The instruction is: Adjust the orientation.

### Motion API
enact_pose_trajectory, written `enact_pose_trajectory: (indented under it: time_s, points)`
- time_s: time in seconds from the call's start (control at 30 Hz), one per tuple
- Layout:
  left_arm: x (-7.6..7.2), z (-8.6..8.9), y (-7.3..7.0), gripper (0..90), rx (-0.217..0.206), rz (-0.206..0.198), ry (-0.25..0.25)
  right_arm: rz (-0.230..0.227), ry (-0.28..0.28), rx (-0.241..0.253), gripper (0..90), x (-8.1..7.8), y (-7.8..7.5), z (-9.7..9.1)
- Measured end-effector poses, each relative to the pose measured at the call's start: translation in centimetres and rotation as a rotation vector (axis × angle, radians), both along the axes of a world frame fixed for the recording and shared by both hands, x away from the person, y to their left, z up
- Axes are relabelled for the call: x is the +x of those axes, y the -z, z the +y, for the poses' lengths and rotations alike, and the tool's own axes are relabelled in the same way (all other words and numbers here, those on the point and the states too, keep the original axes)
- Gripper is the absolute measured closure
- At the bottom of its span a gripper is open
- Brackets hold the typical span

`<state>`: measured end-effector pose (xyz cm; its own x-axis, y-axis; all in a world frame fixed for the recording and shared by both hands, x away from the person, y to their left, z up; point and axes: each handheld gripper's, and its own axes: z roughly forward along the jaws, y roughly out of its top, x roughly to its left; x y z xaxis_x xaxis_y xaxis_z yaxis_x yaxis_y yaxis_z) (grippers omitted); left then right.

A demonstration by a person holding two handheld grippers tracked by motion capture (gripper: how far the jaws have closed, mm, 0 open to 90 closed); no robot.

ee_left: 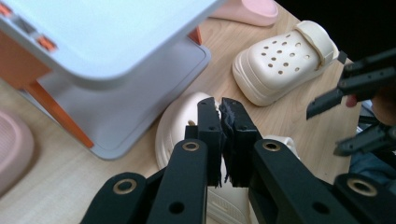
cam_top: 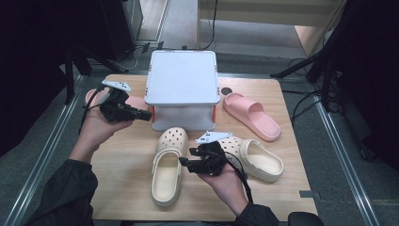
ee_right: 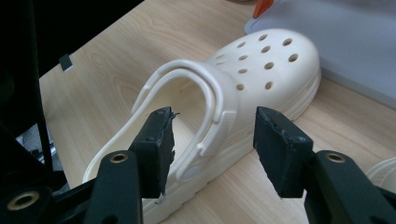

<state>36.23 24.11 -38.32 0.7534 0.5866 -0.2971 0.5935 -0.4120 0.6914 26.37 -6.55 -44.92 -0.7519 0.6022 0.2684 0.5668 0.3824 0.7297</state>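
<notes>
Your right tool (cam_top: 184, 163) is released, jaws apart just off the near cream clog (cam_top: 168, 165), which lies flat on the counter (cam_top: 122, 179). Second clog (cam_top: 256, 159) at its 3 o'clock. Your left tool (cam_top: 149, 113), clenched empty, hangs at 11 o'clock beside the white stand (cam_top: 182, 77).

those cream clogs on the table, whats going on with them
A person holds a claw in each hand over a wooden table. The right claw is open, its jaws astride the side of one cream clog near the heel strap without pressing on it. The left claw is shut on nothing, up beside the white stand. The second cream clog and a pink slide lie untouched.
</notes>
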Motion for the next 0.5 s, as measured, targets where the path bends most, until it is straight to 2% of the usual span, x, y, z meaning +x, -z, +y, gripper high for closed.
enact_pose_trajectory:
  time_s: [0.2,0.3,0.43,0.5]
  points:
    - [1.0,0.1,-1.8,86.5,-0.011,-0.016,0.01,0.004,0.006,-0.009,42.6,-0.7,0.6,0.7]
    - [1.8,0.3,-2.6,86.1,-0.02,-0.024,-0.003,0.01,-0.005,-0.024,47.5,-1.0,0.8,1.1]
    - [2.8,0.5,-3.2,85.2,-0.04,-0.023,-0.011,0.005,-0.01,-0.048,48.3,-1.3,1.2,1.4]
    - [3.3,0.4,-3.2,85.5,-0.018,-0.029,-0.022,0.014,0.001,-0.053,47.5,-1.4,1.4,1.5]
